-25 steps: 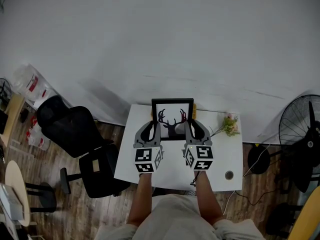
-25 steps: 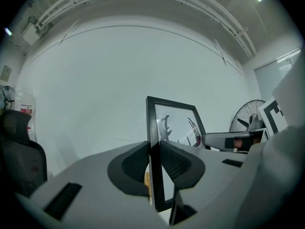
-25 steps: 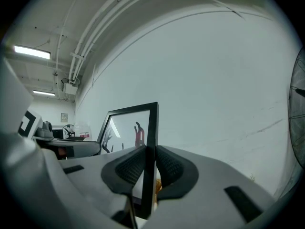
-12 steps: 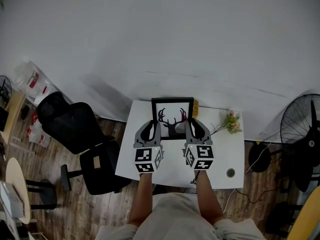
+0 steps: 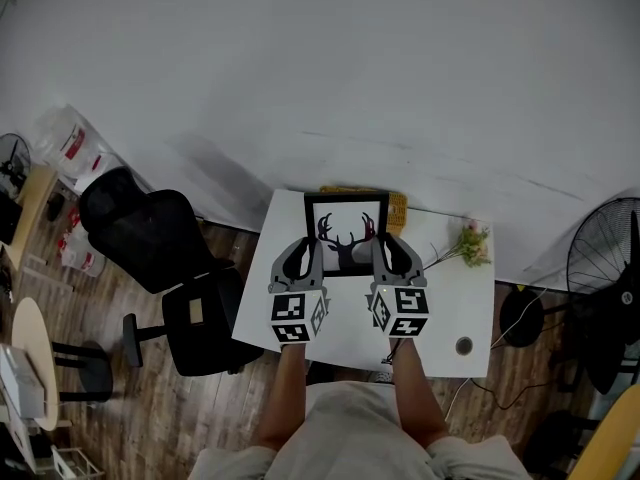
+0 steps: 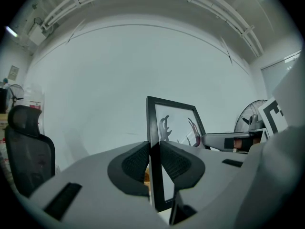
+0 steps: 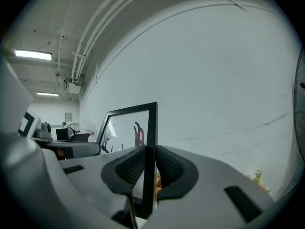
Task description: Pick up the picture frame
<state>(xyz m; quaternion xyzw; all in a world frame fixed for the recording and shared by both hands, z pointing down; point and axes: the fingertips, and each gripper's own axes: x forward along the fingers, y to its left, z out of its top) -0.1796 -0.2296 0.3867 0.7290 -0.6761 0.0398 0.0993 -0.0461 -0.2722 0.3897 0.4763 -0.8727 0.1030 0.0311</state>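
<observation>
Picture frame (image 5: pixel 345 230) upright over white table (image 5: pixel 450 308), far side. We note left gripper (image 5: pixel 306 256) clamped on its 9 o'clock edge, right gripper (image 5: pixel 381 253) clamped on 3 o'clock edge.

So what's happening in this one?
A person holds a gripper in each hand. The left gripper has its jaws clamped on the left edge of the black picture frame, the right gripper on its right edge. The frame stands upright over the white table; whether it is off the surface is unclear.
</observation>
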